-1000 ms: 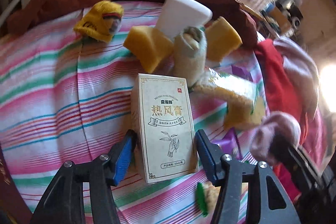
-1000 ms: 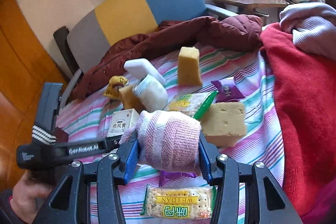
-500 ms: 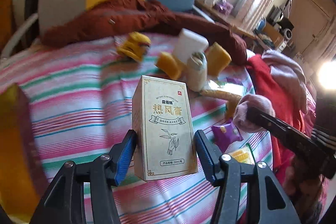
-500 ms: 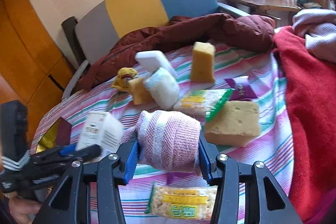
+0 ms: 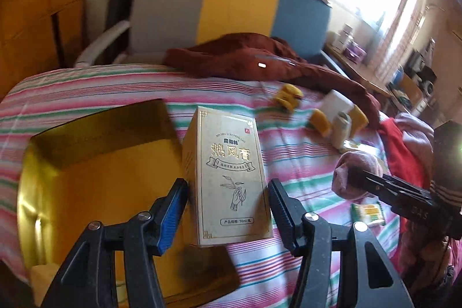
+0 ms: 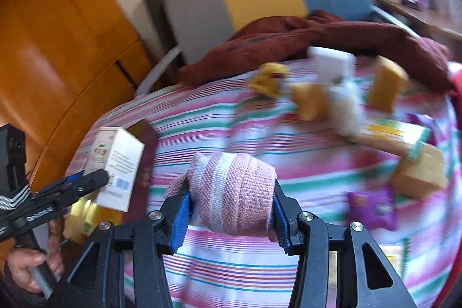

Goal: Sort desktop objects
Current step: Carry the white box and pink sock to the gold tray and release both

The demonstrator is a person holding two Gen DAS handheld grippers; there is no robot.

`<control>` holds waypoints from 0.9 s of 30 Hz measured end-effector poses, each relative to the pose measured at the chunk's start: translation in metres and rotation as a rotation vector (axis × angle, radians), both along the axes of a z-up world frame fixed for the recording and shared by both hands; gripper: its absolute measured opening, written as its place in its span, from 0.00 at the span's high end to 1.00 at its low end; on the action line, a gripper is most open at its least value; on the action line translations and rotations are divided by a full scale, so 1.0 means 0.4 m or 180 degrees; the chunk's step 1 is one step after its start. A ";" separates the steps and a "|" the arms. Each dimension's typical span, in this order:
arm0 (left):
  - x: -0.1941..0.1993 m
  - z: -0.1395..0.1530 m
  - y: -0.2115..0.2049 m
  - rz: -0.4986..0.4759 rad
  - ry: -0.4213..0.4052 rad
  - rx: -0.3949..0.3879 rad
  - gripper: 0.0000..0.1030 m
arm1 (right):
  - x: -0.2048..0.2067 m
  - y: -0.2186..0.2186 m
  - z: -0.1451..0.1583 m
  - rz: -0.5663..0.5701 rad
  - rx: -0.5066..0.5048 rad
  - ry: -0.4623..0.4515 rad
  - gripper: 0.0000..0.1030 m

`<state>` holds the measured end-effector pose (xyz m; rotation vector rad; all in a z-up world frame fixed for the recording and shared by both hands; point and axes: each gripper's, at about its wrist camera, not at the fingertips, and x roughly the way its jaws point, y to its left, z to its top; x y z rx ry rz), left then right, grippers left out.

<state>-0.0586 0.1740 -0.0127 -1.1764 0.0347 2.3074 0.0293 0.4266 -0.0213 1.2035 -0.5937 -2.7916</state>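
**A:** Checking status. We have the left gripper (image 5: pixel 228 204) clamped on the cream ointment box (image 5: pixel 228 181), upright, low centre of the left wrist view. Right gripper (image 6: pixel 231 214) is clamped on the rolled pink sock (image 6: pixel 234 192), low centre of its own view. Both loads are off the striped cloth (image 5: pixel 86 88).

**B:** Agreed. The gold tray (image 5: pixel 95 192) fills the lower left of the left view, and the box sits just at its right edge. We read that tray as the drop spot, but that's a guess. Something pale yellow shows at its bottom left corner; we can't tell what.

**A:** In the right view, the box (image 6: pixel 115 163) shows at left, held in the other tool by a hand (image 6: pixel 26 264) at the bottom left corner. A yellow item sits below it, too blurred to name.

**B:** So what's left? Upper right of the right view is still a pile: yellow plush toy (image 6: pixel 270 78), white block (image 6: pixel 332 65), sponge pieces (image 6: pixel 387 88), a pale roll (image 6: pixel 346 108), a cracker pack (image 6: pixel 395 134). Purple snack packet (image 6: pixel 372 205) at right, another sponge (image 6: pixel 418 172) above it.

**A:** Then we're early-to-mid. Two items in transit, neither placed yet, most of the pile untouched.

**B:** Maroon jacket (image 5: pixel 260 59) and the red clothing (image 5: pixel 401 152) at right edge: we can't say whether those count as sort items.

**A:** Next, by our judgement: set the box in the tray, then the sock.
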 end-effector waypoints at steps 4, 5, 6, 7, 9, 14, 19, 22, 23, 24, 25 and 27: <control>-0.033 -0.014 -0.108 0.0240 -0.0040 -0.0005 0.44 | -0.056 -0.116 0.020 0.0304 0.0034 0.0019 0.52; -0.045 -0.022 -0.141 0.0319 -0.0059 -0.0013 0.44 | -0.071 -0.147 0.023 0.0377 0.0049 0.0020 0.52; -0.054 -0.028 -0.166 0.0379 -0.0075 -0.0028 0.44 | -0.086 -0.178 0.024 0.0452 0.0062 0.0017 0.52; -0.063 -0.034 -0.193 0.0446 -0.0089 -0.0042 0.44 | -0.099 -0.204 0.025 0.0524 0.0063 0.0012 0.52; -0.082 -0.045 -0.247 0.0560 -0.0105 -0.0074 0.45 | -0.125 -0.266 0.026 0.0677 0.0073 0.0003 0.52; -0.143 -0.069 -0.350 0.0744 -0.0151 -0.0213 0.63 | -0.179 -0.402 0.020 0.1001 0.0118 -0.0035 0.52; -0.175 -0.078 -0.411 0.0893 -0.0160 -0.0226 0.66 | -0.244 -0.518 -0.022 0.1190 0.0194 -0.0262 0.52; -0.163 -0.059 -0.447 0.1022 -0.0085 -0.0149 0.66 | -0.263 -0.573 -0.045 0.1305 0.0172 -0.0372 0.52; -0.154 -0.052 -0.461 0.1069 -0.0063 -0.0099 0.66 | -0.266 -0.587 -0.053 0.1343 0.0193 -0.0426 0.52; -0.148 -0.048 -0.475 0.1105 -0.0051 -0.0064 0.66 | -0.268 -0.605 -0.060 0.1383 0.0263 -0.0483 0.52; -0.139 -0.045 -0.490 0.1143 -0.0044 -0.0032 0.65 | -0.271 -0.626 -0.072 0.1464 0.0338 -0.0569 0.52; -0.122 -0.042 -0.524 0.1234 -0.0066 0.0056 0.65 | -0.276 -0.668 -0.094 0.1597 0.0481 -0.0720 0.52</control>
